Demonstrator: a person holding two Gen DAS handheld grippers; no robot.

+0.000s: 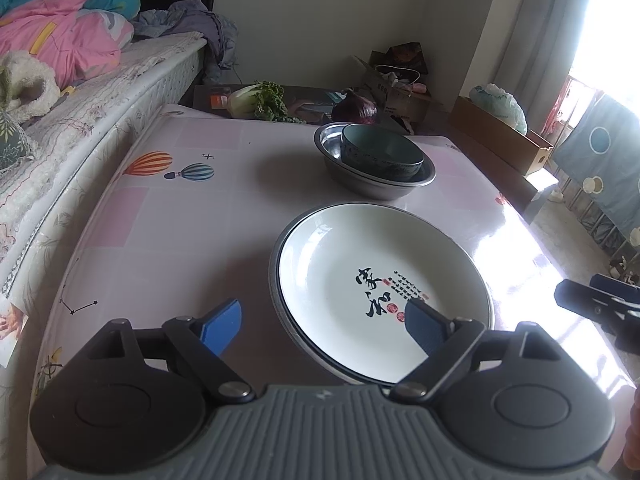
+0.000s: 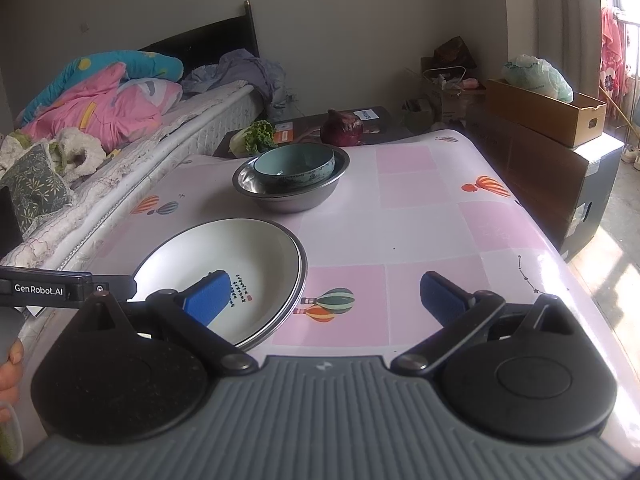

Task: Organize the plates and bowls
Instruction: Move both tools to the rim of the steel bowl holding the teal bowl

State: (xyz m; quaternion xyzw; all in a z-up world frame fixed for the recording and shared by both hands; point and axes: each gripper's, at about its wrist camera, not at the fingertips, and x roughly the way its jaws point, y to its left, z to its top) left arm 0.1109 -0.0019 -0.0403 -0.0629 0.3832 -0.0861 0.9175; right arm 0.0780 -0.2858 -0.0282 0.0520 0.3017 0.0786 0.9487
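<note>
Both pairs of jaws stand spread wide with nothing between them: the left gripper hangs over the near rim of the white plate, the right gripper just beside it. Farther back on the table, a blue bowl sits inside a metal basin.

Plates I count: two, stacked
Bowls I see: two, green bowl inside steel bowl
Vegetables: two

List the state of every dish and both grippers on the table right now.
Plates: stacked, upright, empty.
Green bowl: nested in metal bowl, empty.
Metal bowl: upright on table.
Left gripper: open, holding nothing.
Right gripper: open, holding nothing.
</note>
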